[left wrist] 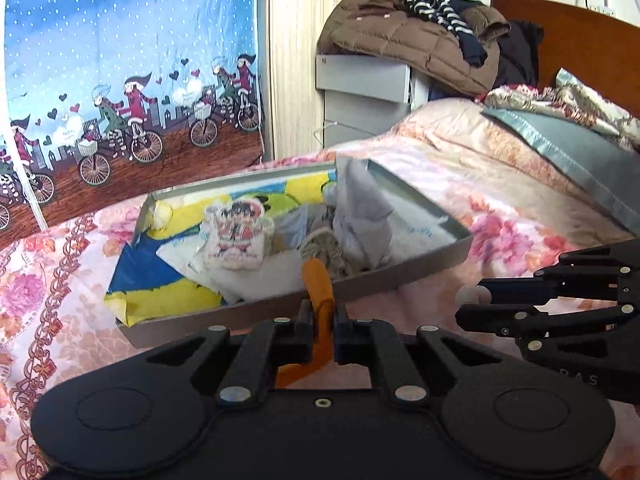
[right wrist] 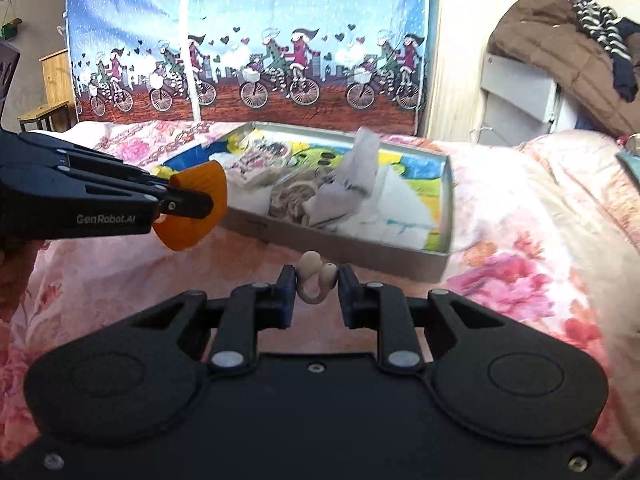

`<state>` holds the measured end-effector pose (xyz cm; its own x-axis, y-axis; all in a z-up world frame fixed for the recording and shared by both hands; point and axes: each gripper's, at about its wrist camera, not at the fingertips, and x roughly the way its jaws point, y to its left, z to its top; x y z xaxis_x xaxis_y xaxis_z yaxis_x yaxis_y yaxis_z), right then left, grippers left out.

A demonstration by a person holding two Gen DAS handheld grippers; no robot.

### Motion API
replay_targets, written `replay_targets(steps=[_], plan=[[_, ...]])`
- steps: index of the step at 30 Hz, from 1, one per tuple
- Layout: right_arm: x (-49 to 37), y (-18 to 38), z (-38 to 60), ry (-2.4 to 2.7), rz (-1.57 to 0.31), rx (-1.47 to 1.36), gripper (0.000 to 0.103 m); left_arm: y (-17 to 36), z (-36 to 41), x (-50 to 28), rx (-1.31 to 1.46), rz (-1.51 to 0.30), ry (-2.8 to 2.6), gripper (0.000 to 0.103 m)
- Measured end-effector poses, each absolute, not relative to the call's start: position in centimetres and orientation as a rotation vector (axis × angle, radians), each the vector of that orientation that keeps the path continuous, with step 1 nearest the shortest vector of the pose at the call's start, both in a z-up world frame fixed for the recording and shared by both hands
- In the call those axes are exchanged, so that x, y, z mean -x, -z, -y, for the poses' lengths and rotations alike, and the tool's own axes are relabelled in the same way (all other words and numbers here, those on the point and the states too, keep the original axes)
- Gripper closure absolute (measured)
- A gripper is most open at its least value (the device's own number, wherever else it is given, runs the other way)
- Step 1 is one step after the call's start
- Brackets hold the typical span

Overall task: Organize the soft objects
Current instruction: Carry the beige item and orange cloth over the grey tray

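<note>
Our left gripper [left wrist: 323, 322] is clenched on an orange piece [left wrist: 319, 292], thin and edge-on between the pads in its own camera; from the right camera the same piece [right wrist: 195, 205] looks like a wide, ribbed fan shape, though we cannot tell what it is made of. Our right gripper [right wrist: 317, 280] pinches a small beige C-shaped thing [right wrist: 313, 278] with two rounded ends; in the left camera only a pale blob [left wrist: 472, 295] shows at its tips, too blurred to read.

Both grippers hover over a pink flowered bedspread [right wrist: 520, 216], just short of a shallow grey box [left wrist: 424, 268]. The box holds a jumble: a yellow and blue cloth [left wrist: 160, 276], a small patch printed with a cartoon figure [left wrist: 236, 236], a crumpled grey cloth [left wrist: 362, 216] and something like coiled rope [left wrist: 324, 246] half buried under it. Motion blur smears much of this.

Behind the bed hangs a curtain with cyclists [right wrist: 248, 40]. A brown coat [left wrist: 404, 36] lies heaped on a white cabinet [left wrist: 360, 84], its lower part cut off by the bed.
</note>
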<state>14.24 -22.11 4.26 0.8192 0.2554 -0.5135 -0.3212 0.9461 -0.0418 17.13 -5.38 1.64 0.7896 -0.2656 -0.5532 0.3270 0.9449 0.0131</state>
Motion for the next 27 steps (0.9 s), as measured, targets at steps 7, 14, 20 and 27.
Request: replay_targets(steps=[7,14,20,27], plan=[[-12.7,-6.3,24.0,-0.28,-0.494,0.127,0.087,-4.5,6.9,-15.6,-0.106,-0.532,0.351,0.095],[-12.1,-7.4,24.9,-0.263,-0.466,0.131,0.087,-6.3,8.4,-14.5,-0.105,-0.496,0.384,0.095],[-12.4,-8.1,25.1,-0.248,-0.448,0.127,0.087,-7.6,9.0,-14.8,-0.084,-0.466,0.392,0.095],[-14.6,-8.6,24.7,-0.24,-0.425,0.145,0.087,-9.0,9.4,-16.9,-0.06,-0.412,0.379,0.095]])
